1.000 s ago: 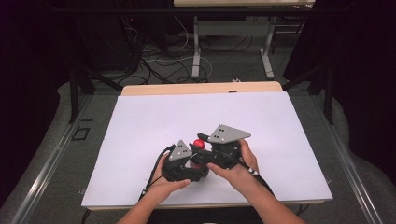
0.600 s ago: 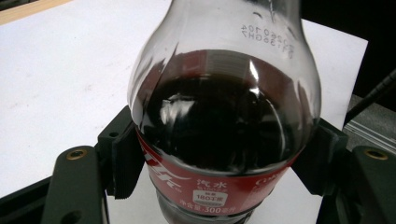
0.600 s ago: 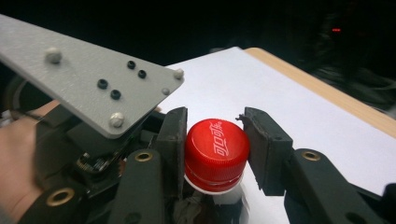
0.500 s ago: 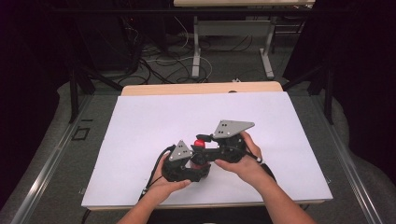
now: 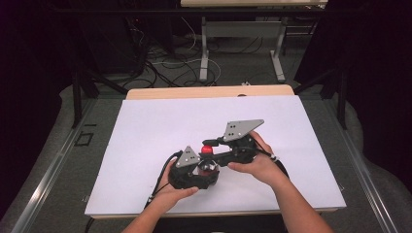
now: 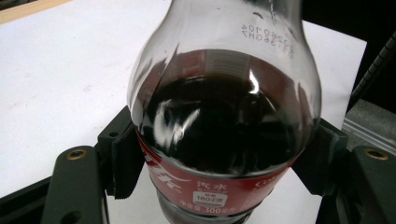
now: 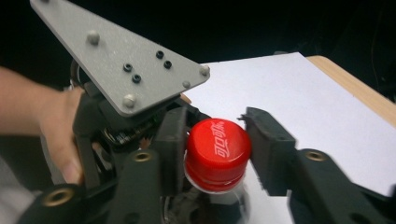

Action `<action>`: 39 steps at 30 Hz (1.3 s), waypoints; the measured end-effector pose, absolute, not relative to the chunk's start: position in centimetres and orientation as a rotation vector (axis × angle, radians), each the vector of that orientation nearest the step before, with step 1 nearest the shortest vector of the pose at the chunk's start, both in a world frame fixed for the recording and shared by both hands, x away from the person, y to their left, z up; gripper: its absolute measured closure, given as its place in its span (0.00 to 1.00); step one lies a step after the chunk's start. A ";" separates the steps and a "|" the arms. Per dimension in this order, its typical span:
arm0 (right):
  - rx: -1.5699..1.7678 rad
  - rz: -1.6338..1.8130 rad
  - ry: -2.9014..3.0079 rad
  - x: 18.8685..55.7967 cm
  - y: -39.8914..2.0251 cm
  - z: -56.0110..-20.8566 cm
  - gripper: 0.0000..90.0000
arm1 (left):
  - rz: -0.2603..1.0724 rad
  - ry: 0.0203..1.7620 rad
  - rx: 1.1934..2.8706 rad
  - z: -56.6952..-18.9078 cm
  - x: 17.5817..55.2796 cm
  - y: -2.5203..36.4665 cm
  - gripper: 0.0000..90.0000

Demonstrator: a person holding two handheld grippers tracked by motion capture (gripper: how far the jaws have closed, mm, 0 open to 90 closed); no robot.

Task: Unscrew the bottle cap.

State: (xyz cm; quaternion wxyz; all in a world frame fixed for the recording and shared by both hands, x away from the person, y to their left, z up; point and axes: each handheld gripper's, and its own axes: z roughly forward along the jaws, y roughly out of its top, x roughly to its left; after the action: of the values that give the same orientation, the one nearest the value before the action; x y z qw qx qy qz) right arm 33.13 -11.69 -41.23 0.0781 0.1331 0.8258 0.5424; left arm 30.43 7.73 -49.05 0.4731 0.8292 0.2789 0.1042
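Note:
A small cola bottle [image 6: 224,126] with dark drink and a red label is clamped at its belly by my left gripper [image 6: 224,161], which is shut on it. In the high view the bottle [image 5: 209,166] stands near the front middle of the white sheet [image 5: 160,121], held by the left gripper [image 5: 201,171]. Its red cap [image 7: 217,149] sits between the jaws of my right gripper [image 7: 212,144]. Those jaws have just been opening: a narrow gap shows beside the cap on the right. From above, the right gripper [image 5: 211,146] reaches the cap [image 5: 208,149] from the right.
The left gripper's grey three-cornered plate [image 7: 121,70] stands close in front of the right gripper's camera. A wooden table edge [image 5: 209,91] runs along the back of the sheet. Cables [image 5: 165,63] and table legs [image 5: 204,48] lie on the floor beyond.
The right hand and its gripper have shifted slightly to the right and farther back at the cap. The left hand and the bottle have kept still.

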 end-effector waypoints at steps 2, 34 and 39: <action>0.437 1.633 2.433 32.6 -11.7 -41.0 0.52 | 0.258 0.688 2.034 -49.0 30.5 7.8 0.33; 0.684 1.479 2.247 30.8 -9.9 -41.6 0.63 | 0.272 0.698 2.030 -49.0 30.6 8.0 0.33; 0.661 1.497 2.279 30.8 -10.3 -41.4 0.67 | 0.272 0.700 2.021 -49.0 30.5 8.0 0.33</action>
State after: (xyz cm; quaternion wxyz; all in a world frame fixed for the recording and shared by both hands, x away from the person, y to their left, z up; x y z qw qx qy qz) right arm 30.75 -10.35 -41.43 0.1674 0.2324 0.8008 0.5261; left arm 30.53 7.96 -48.97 0.4731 0.8258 0.2862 0.1110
